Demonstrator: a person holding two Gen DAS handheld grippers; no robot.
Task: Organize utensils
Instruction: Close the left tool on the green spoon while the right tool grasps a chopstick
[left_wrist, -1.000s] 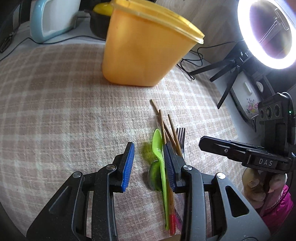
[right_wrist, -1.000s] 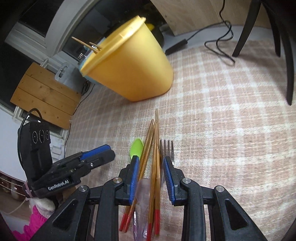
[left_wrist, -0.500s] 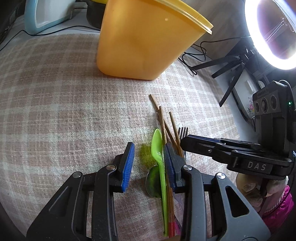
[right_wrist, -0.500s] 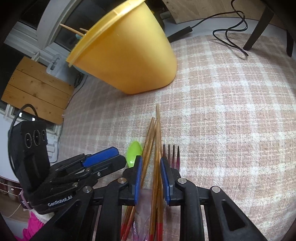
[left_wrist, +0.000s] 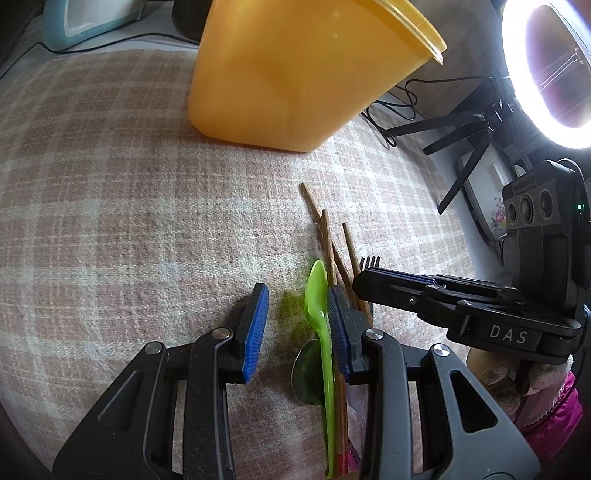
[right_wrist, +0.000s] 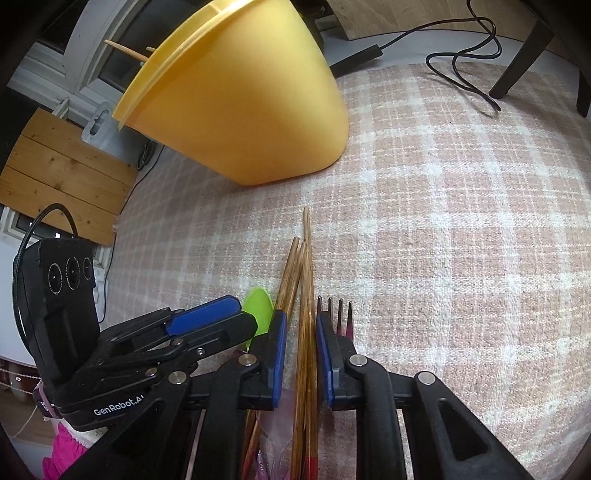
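Note:
Several wooden chopsticks (right_wrist: 306, 266) with red ends lie bundled on the checked cloth, beside a fork (right_wrist: 334, 310) and a green plastic spoon (left_wrist: 317, 291). My right gripper (right_wrist: 301, 347) straddles the chopsticks. Its jaws are closing, and a sliver of gap still shows at the left pad. My left gripper (left_wrist: 295, 325) is open over the green spoon, which lies against its right pad while the left pad stands clear. A yellow tub (left_wrist: 295, 74) stands beyond, also in the right wrist view (right_wrist: 240, 103), with sticks poking from its rim.
A checked cloth (left_wrist: 129, 221) covers the table. A ring light (left_wrist: 517, 92) on a tripod and cables stand off the right edge. A pale blue object (left_wrist: 92, 18) sits behind the tub. A dark chair leg (right_wrist: 517, 55) and a cable (right_wrist: 461, 62) are at the far side.
The right gripper's jaws have narrowed around the chopsticks. In the left wrist view the right gripper has slid closer to the left one. Both cameras have sunk slightly toward the cloth.

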